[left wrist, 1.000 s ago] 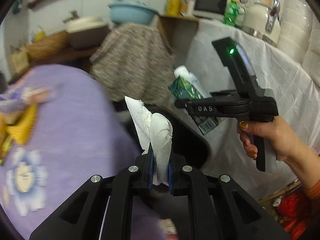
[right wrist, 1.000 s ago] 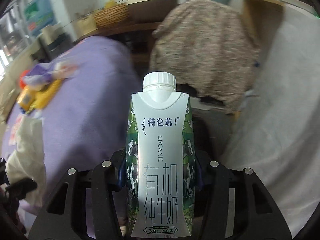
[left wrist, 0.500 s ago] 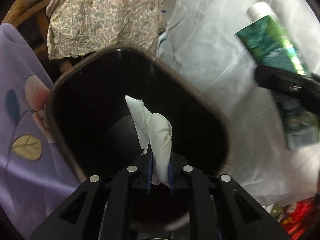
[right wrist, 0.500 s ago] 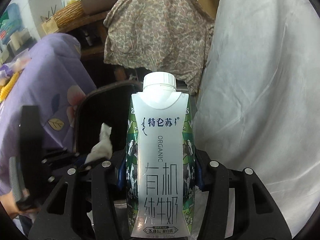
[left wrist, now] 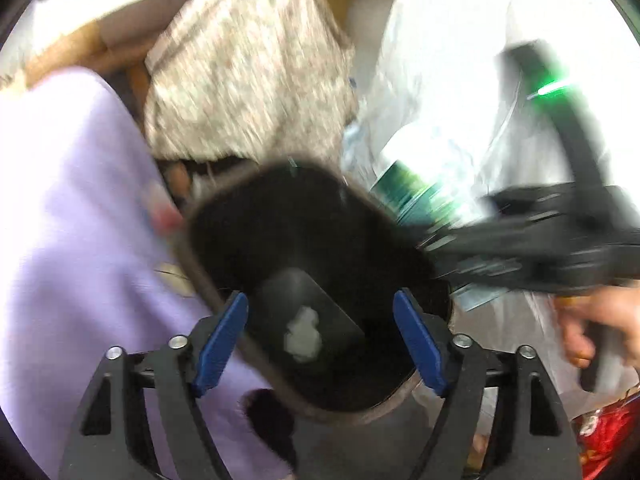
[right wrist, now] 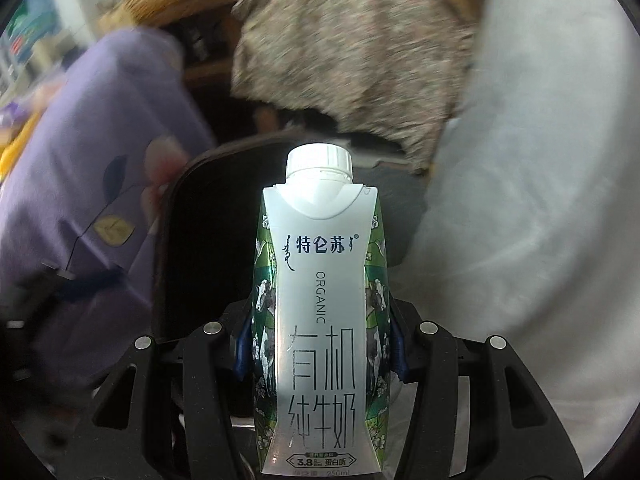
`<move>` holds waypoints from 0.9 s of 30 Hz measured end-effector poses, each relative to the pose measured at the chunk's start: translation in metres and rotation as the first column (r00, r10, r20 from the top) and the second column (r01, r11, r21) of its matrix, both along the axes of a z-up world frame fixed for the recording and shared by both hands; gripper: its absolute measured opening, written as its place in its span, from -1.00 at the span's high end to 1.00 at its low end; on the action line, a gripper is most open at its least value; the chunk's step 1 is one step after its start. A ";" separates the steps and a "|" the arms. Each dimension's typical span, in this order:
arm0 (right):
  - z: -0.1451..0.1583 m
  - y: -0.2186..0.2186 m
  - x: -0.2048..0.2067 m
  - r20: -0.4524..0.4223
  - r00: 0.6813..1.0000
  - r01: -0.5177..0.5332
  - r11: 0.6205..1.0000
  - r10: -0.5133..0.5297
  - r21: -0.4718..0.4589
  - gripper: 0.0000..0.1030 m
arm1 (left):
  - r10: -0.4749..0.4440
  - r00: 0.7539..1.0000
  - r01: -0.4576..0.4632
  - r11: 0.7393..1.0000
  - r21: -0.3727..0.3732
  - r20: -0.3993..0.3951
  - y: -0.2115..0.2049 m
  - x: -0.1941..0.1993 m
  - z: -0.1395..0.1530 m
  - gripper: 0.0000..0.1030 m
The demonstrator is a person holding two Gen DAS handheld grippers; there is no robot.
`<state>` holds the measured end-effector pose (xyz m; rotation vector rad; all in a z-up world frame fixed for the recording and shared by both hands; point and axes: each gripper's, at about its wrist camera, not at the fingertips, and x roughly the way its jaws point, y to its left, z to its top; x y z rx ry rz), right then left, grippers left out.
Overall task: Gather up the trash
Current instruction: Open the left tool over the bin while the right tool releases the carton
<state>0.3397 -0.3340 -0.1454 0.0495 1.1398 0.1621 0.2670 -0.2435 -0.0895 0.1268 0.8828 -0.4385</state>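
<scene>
Hovering above the bin [left wrist: 208, 276], left tool [left wrist: 320, 336] spread; right tool [right wrist: 320, 344] pinching milk carton [right wrist: 320, 300].

glossy carton [right wrist: 320, 300], crumpled paper tissue [left wrist: 302, 334], matt purple cloth [left wrist: 80, 220].

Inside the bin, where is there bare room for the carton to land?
The bin floor holds only a tissue wad near its middle; the dark space around it, out to the rim, looks bare. Crowded above: open left tongs, and right tongs gripping the carton.
</scene>
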 end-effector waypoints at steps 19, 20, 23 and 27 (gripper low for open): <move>-0.164 0.076 0.106 -0.500 0.866 -0.094 0.984 0.006 -0.151 -0.01 | 0.115 0.983 -0.097 0.988 -0.124 0.141 0.085 -0.079 0.087 -0.71; -0.170 0.080 0.107 -0.517 0.856 -0.105 0.981 0.006 -0.162 -0.01 | 0.117 0.983 -0.100 0.987 -0.127 0.139 0.089 -0.081 0.088 -0.71; -0.182 0.085 0.115 -0.543 0.840 -0.115 0.977 -0.001 -0.179 -0.02 | 0.115 0.984 -0.098 0.987 -0.125 0.135 0.093 -0.084 0.090 -0.71; -0.185 0.089 0.125 -0.545 0.838 -0.107 0.971 -0.028 -0.214 -0.12 | 0.110 0.983 -0.092 0.988 -0.124 0.144 0.095 -0.086 0.091 -0.71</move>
